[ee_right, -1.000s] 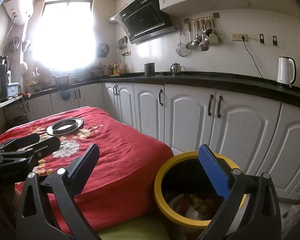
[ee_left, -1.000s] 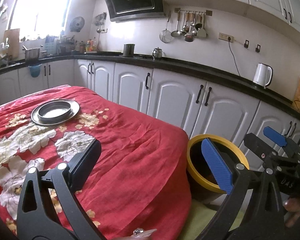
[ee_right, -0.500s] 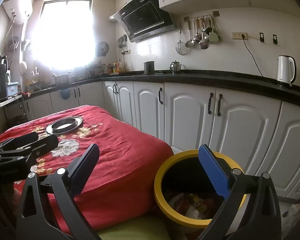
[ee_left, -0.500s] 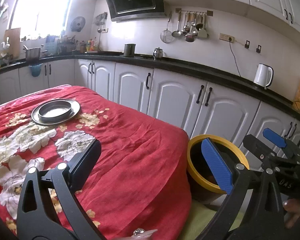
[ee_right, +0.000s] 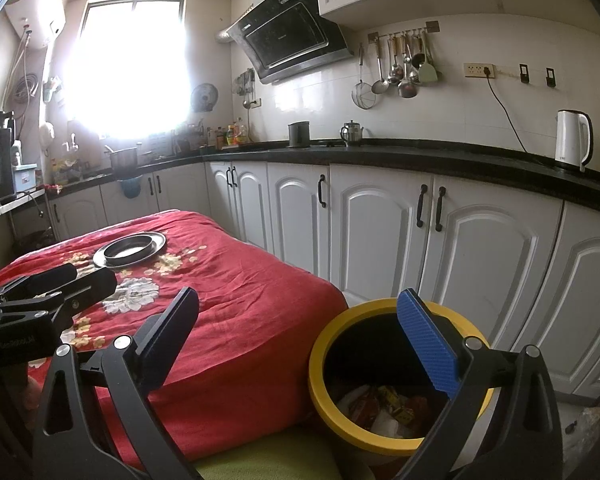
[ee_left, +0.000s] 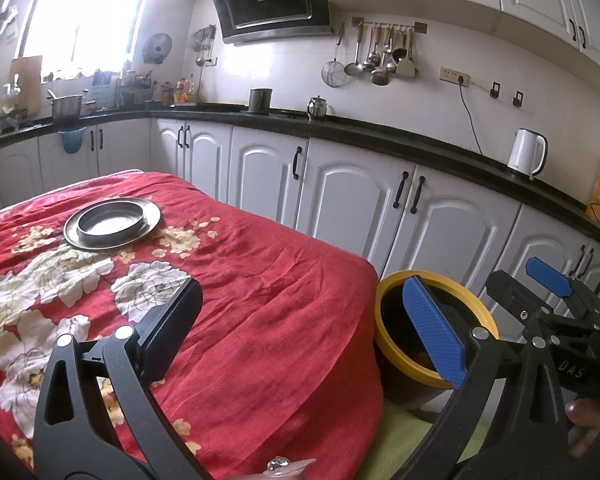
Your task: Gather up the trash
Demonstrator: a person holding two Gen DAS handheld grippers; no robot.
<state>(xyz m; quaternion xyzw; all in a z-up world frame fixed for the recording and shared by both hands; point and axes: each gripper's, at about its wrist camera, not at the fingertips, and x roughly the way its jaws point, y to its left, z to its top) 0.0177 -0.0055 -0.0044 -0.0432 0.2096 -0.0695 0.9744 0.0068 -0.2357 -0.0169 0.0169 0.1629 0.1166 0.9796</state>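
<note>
You see two grippers, left gripper (ee_left: pixel 304 328) and right gripper (ee_right: pixel 308 340), one yellow-rimmed bin (ee_right: pixel 320 364), one metal plate (ee_left: pixel 74 236), one white kettle (ee_right: pixel 572 140).

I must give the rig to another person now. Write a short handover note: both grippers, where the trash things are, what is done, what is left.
Left gripper: open, holding nothing, above the red tablecloth near the table's edge.
Right gripper: open, holding nothing, beside the table, over the near rim of the yellow-rimmed bin.
Bin: on the floor beside the table; wrappers already lie inside.
Table: only a metal plate with a bowl shows on the cloth. A small clear item sits at the bottom edge of the left view; I cannot tell what it is.
Left to do: check that item, and bin it if it is trash.
</note>
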